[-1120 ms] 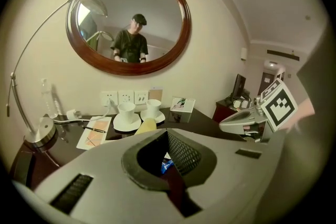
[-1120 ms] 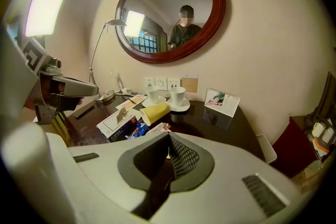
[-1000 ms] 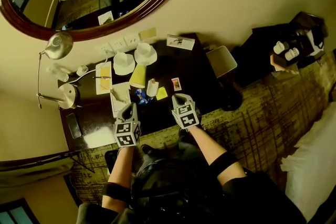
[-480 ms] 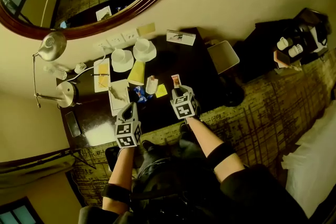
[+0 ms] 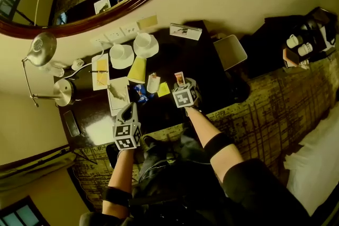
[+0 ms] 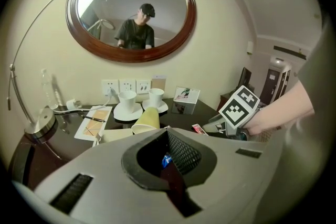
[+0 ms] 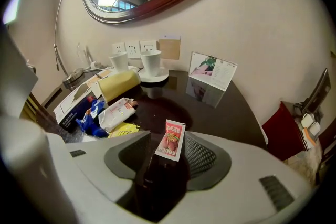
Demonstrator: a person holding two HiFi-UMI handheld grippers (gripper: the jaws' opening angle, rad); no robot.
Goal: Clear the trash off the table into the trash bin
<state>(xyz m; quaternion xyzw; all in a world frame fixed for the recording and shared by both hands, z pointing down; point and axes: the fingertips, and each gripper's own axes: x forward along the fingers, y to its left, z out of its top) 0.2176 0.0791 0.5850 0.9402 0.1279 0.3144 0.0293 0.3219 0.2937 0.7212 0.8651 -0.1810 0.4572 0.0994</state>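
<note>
Right gripper view shows the right gripper (image 7: 167,153), jaws just opened, straddling an ungrasped red packet (image 7: 170,145) mid-desk (image 7: 226,113), while the left gripper (image 6: 168,139) stays clenched and empty, and with the paper cup (image 7: 118,84) and blue wrapper (image 7: 92,114) lying toward the left edge, clearing seems barely begun.

The table (image 7: 226,107) had a dark, highly polished top, glossy enough to mirror the cups and the card. Near its back edge the cups and saucers (image 7: 151,64) looked like smooth, white glazed ceramic, and the folded card (image 7: 212,72) like coated printed paper. The yellow cup (image 7: 118,85) on its side was matt paper. Toward the front edge, the red sachet (image 7: 171,140) was smooth printed foil or plastic, the blue wrapper (image 7: 90,120) crinkled and shiny, the white packet (image 7: 117,113) creased. The lamp (image 5: 39,47) at the left edge was bright metal. The mirror frame (image 6: 191,10) was varnished reddish wood, the wall (image 7: 252,18) matt, the carpet (image 5: 265,114) rough and woven.
</note>
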